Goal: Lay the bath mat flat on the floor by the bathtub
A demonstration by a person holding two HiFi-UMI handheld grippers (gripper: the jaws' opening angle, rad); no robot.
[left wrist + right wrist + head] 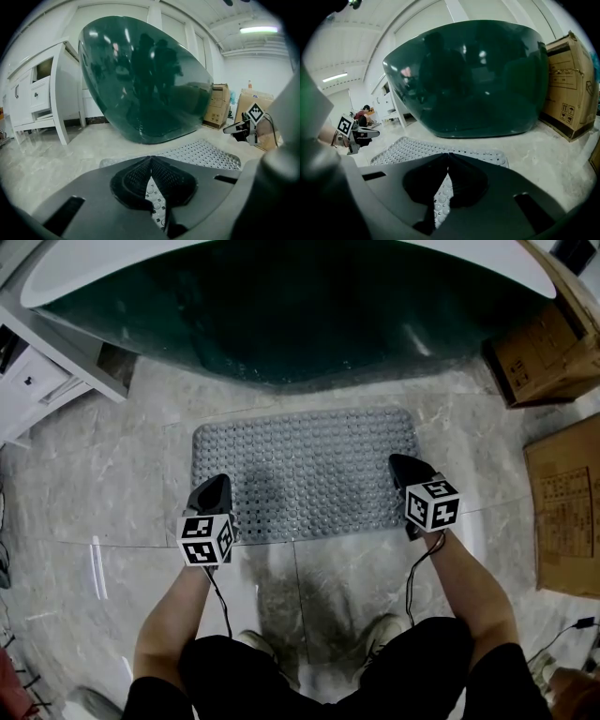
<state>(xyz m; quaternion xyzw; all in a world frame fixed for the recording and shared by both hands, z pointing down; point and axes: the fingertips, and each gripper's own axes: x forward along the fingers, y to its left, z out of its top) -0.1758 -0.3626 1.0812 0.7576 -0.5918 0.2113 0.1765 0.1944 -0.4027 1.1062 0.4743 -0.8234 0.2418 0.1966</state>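
Observation:
The grey studded bath mat (309, 470) lies spread on the marble floor just in front of the dark green bathtub (300, 315). My left gripper (217, 486) sits low over the mat's near left corner. My right gripper (398, 465) is at the near right corner. In the left gripper view the jaws (150, 158) meet at their tips, and the mat's studded surface (157, 201) shows close between the fingers. It is the same in the right gripper view (448, 154), where the mat (417, 149) stretches toward the tub (473, 79). Both corners are hidden under the grippers in the head view.
A white cabinet (37, 381) stands at the left beside the tub. Cardboard boxes (539, 352) (567, 502) sit on the right. The person's shoes (255, 641) are on the floor behind the mat, and cables hang from both grippers.

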